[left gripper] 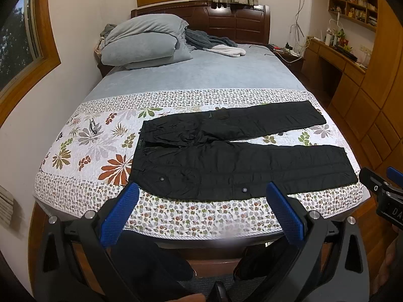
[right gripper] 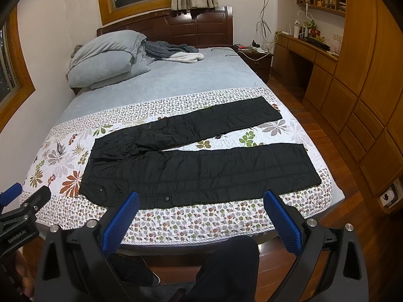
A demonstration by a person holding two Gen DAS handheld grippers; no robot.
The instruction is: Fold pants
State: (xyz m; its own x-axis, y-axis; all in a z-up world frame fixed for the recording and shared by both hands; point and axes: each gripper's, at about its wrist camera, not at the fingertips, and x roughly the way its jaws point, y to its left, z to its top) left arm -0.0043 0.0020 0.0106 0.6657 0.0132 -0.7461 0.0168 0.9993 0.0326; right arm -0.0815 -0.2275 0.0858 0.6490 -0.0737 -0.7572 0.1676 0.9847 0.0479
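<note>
Black pants [left gripper: 226, 156] lie flat on the floral quilt [left gripper: 83, 138] at the foot of the bed, waistband to the left, both legs spread apart toward the right. They also show in the right wrist view [right gripper: 201, 161]. My left gripper [left gripper: 201, 188] is open and empty, held above the bed's near edge, short of the near leg. My right gripper [right gripper: 201, 196] is open and empty, likewise in front of the near leg. The right gripper's body shows at the right edge of the left wrist view [left gripper: 385, 191], and the left gripper's body at the left edge of the right wrist view [right gripper: 20, 214].
A pair of glasses [left gripper: 92, 125] lies on the quilt left of the waistband. Grey pillows [left gripper: 143, 40] and a blanket [left gripper: 214, 42] sit at the headboard end. A wooden desk [left gripper: 335, 55] and cabinets [right gripper: 365, 88] stand to the right. A wall lies to the left.
</note>
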